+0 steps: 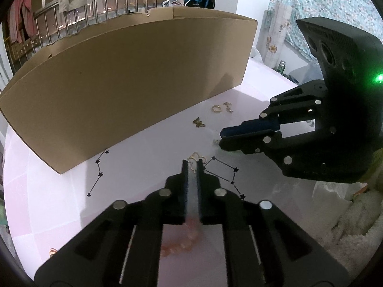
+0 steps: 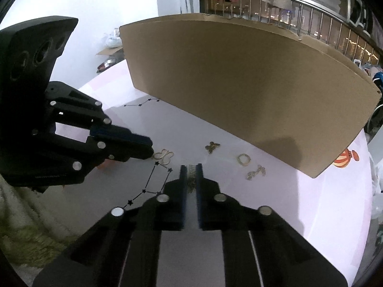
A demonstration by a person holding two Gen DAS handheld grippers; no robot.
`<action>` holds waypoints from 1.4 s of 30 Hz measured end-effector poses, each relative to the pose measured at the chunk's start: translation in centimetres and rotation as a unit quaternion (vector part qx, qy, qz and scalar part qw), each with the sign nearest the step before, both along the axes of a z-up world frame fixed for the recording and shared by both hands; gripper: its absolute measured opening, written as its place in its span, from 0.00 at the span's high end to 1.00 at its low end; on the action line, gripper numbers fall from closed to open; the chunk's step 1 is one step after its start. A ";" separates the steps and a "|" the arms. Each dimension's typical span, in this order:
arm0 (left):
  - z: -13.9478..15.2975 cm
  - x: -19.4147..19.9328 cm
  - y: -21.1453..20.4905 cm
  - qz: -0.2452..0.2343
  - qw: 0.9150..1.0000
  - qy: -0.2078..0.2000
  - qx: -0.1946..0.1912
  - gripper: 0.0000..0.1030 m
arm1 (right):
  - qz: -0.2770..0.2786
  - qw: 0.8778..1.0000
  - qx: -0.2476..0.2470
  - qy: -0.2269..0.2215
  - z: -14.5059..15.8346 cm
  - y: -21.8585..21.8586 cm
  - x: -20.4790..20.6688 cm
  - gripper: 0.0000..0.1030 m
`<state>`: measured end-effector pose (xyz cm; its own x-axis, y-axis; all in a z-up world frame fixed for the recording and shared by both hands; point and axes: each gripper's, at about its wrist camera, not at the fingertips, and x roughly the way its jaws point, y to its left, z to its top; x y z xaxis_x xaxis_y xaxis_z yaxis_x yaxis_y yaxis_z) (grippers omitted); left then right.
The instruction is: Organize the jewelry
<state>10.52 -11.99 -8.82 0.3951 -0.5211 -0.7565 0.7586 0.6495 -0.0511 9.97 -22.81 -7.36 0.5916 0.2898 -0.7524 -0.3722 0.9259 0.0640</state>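
Our left gripper (image 1: 192, 165) is clenched on the gold butterfly outline (image 1: 196, 161), only its near wing between the fingertips, the rest poking out ahead. Our right gripper (image 2: 191, 168) is clenched on a short gold chain (image 2: 191, 179) running back along the fingers. Both sit mid-surface on the pink table (image 1: 59, 203), short of the cardboard box (image 1: 134, 76) along its far edge. We'd lift slowly and level, since both grips look thin. The solid butterfly charm (image 2: 211, 147), ring (image 2: 243, 159) and small clasp (image 2: 256, 172) lie loose near the box.
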 end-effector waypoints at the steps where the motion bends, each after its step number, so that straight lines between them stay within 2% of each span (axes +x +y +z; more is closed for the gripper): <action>1: 0.0 0.0 0.0 0.000 1.000 0.000 0.000 0.91 | -0.002 1.000 0.004 0.002 0.0 -0.1 0.0 0.95; 5: -0.2 0.3 -0.2 0.002 1.000 0.015 0.005 0.86 | -0.021 1.000 0.020 0.006 -0.1 -1.1 -0.3 0.95; 11: -0.3 0.1 -0.9 -0.014 0.999 0.041 -0.011 0.78 | -0.048 0.998 0.038 0.010 -0.3 -2.0 -0.5 0.95; 21: -0.7 -0.6 -2.5 -0.042 0.997 0.051 -0.031 0.77 | -0.062 0.996 0.060 0.013 -0.6 -2.2 -0.3 0.95; 25: -0.2 -0.5 -1.7 -0.041 0.998 0.035 -0.036 0.77 | -0.065 0.996 0.064 0.014 -0.6 -2.5 -0.3 0.95; 31: -0.1 0.6 -0.8 -0.023 1.000 0.009 -0.010 0.76 | -0.076 0.995 0.069 0.015 -0.7 -3.2 -0.3 0.95; 38: -0.8 0.0 -2.1 -0.072 0.996 -0.027 0.039 0.75 | -0.091 0.993 0.071 0.014 -0.7 -4.6 -0.8 0.95; 42: -0.6 0.4 -2.6 -0.075 0.996 -0.029 0.042 0.75 | -0.098 0.992 0.078 0.015 -0.8 -5.3 -1.0 0.95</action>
<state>10.87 -14.63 -9.47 0.3625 -0.5129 -0.7782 0.8471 0.5295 0.0456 8.98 -28.12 -8.16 0.6265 0.2859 -0.7251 -0.1818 0.9582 0.2208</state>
